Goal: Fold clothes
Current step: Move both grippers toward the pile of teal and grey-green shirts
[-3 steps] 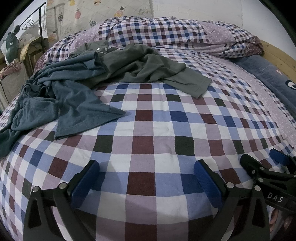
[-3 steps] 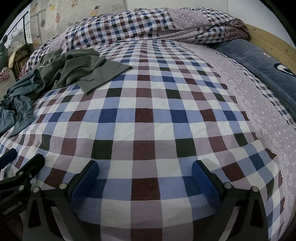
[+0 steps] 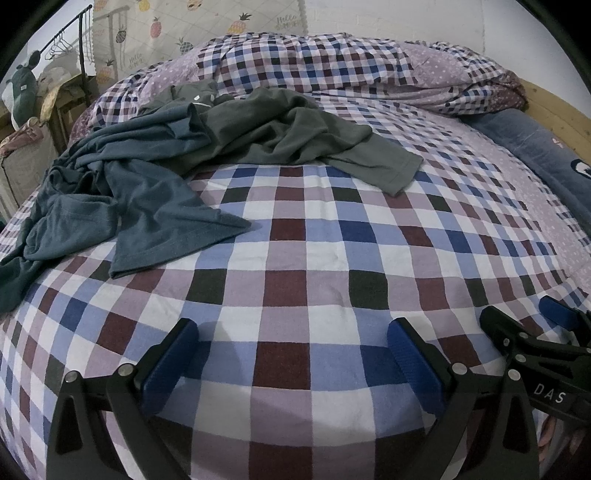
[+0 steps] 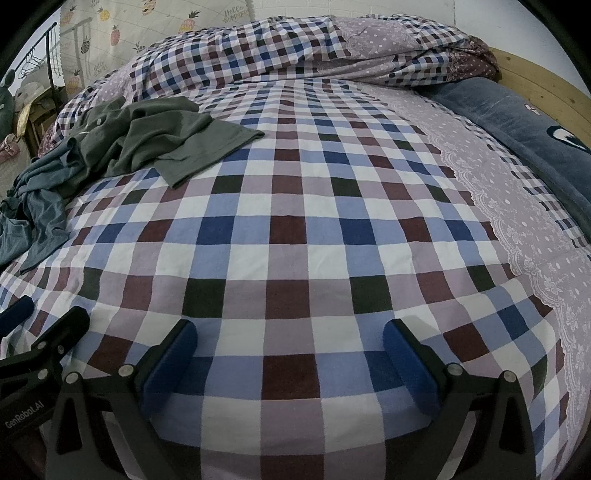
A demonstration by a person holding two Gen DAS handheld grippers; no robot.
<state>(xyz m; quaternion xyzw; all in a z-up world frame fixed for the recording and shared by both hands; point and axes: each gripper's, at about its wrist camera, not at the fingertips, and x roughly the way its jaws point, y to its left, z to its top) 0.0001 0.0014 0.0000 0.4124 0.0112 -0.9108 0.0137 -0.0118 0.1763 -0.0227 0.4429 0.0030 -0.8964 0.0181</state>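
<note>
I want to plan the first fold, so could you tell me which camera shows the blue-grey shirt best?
The left wrist view: the blue-grey shirt lies crumpled but almost whole at left, partly overlapped by the grey-green shirt. The right wrist view catches only a strip of it at the left edge.

checked sheet (image 3: 295,258) fills the frame centre. bunched checked duvet (image 3: 332,70) along the top. blue pillow (image 4: 517,122) at right, against a wooden headboard (image 4: 546,81). pineapple-print curtain (image 3: 207,26) upper left; clothes rack (image 3: 70,44) and plush toy (image 3: 22,88) at far left.
</note>
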